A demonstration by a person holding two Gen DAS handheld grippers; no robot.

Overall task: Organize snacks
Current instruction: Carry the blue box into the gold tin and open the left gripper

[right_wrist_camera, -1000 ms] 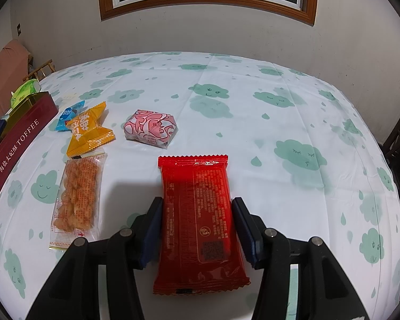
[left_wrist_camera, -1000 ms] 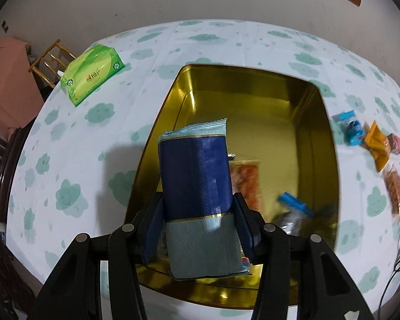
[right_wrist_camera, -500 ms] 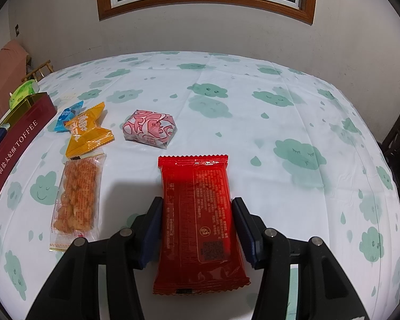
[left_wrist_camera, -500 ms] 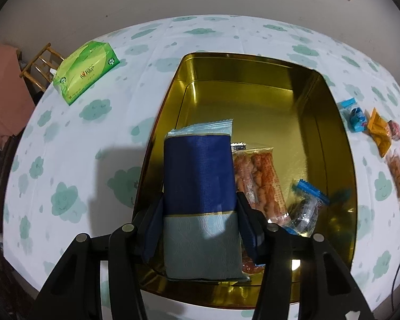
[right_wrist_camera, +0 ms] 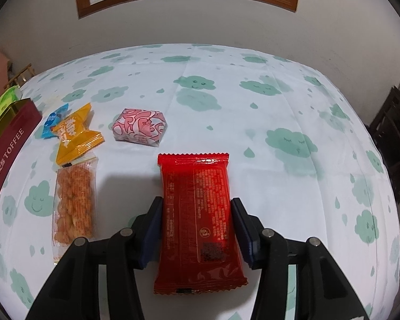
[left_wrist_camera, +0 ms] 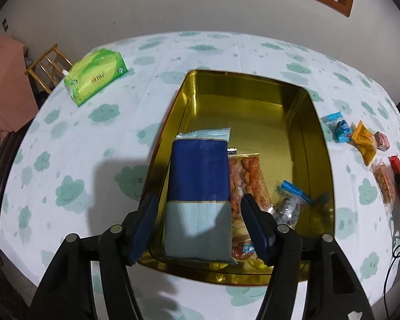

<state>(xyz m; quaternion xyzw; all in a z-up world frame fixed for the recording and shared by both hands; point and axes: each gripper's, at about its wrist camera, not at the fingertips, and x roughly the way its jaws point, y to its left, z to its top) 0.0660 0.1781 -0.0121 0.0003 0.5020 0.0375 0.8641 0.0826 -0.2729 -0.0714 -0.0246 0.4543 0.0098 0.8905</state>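
A gold tin (left_wrist_camera: 320,144) sits on the cloud-print tablecloth. A blue and pale snack packet (left_wrist_camera: 198,194) lies in its near left corner, between the fingers of my left gripper (left_wrist_camera: 198,213), which stands open with a gap on each side. Beside it in the tin lie an orange cracker pack (left_wrist_camera: 246,178) and a clear candy with blue ends (left_wrist_camera: 290,202). My right gripper (right_wrist_camera: 196,210) is shut on a red snack packet (right_wrist_camera: 197,213), low over the cloth.
Loose snacks left of the right gripper: cracker pack (right_wrist_camera: 73,200), yellow packets (right_wrist_camera: 76,133), blue candy (right_wrist_camera: 54,120), pink wrapped box (right_wrist_camera: 140,126). The tin's maroon side (right_wrist_camera: 6,154) is at far left. A green tissue pack (left_wrist_camera: 96,76) lies beyond the tin.
My left gripper has opened and let the blue packet go into the tin, then drawn back and up. The right gripper has tilted up slightly, still holding the red packet.
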